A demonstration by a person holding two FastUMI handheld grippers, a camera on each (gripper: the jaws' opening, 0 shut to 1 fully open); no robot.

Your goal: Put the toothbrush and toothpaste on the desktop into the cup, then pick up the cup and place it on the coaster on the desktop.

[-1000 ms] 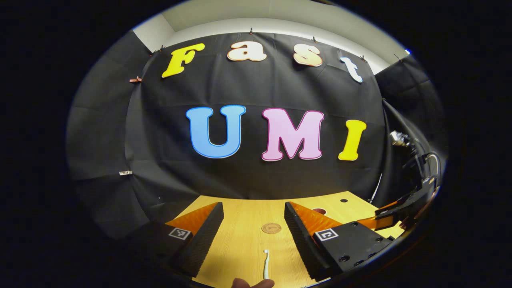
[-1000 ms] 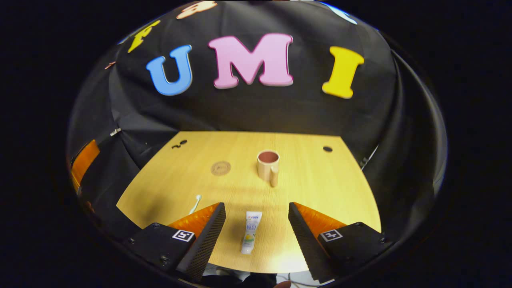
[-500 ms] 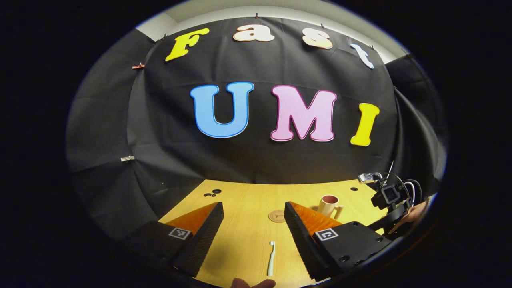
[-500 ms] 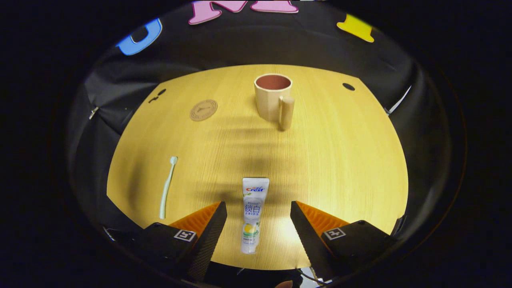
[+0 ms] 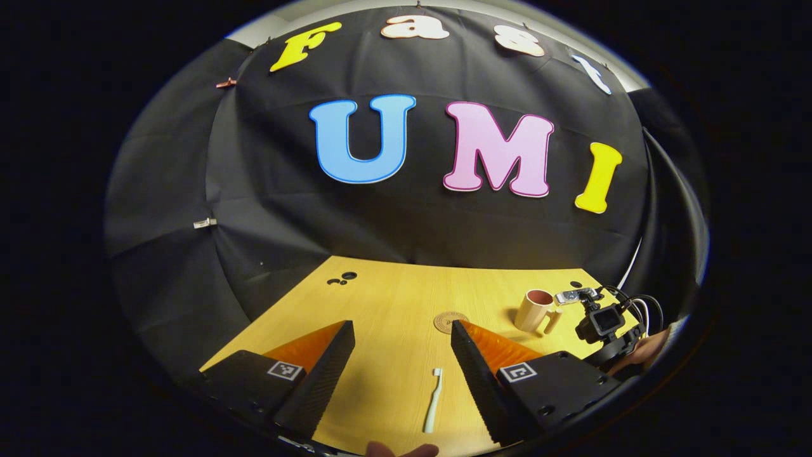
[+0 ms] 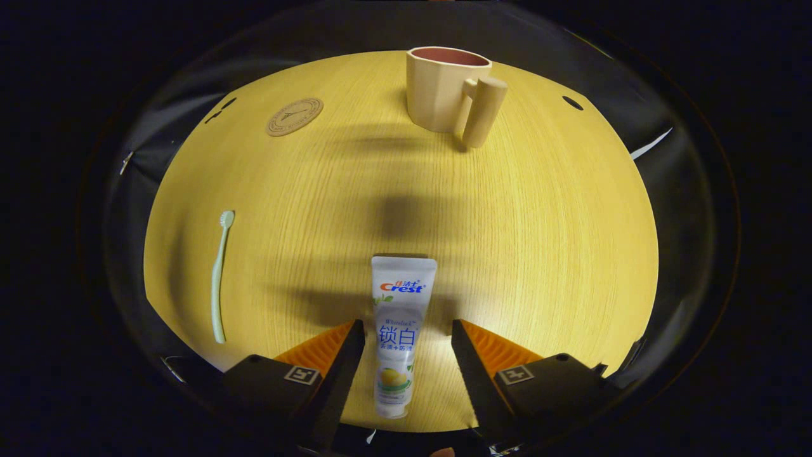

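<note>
The right hand-held gripper (image 6: 406, 362) is spread, straddling the toothpaste (image 6: 399, 330) at the counter's (image 6: 539, 254) near edge. The left hand-held gripper (image 5: 403, 374) is spread above the toothbrush (image 5: 432, 401). The cup (image 6: 447, 89) stands near the far edge.

The left gripper (image 5: 401, 368) hovers with its jaws spread wide, gripping nothing — a fingertip (image 5: 406, 450) shows at the bottom edge of the left gripper view. The right gripper (image 6: 403, 365) points steeply down, jaws parted. Its body (image 5: 602, 327) shows in the left gripper view, a hand (image 5: 647, 350) holding it.
</note>
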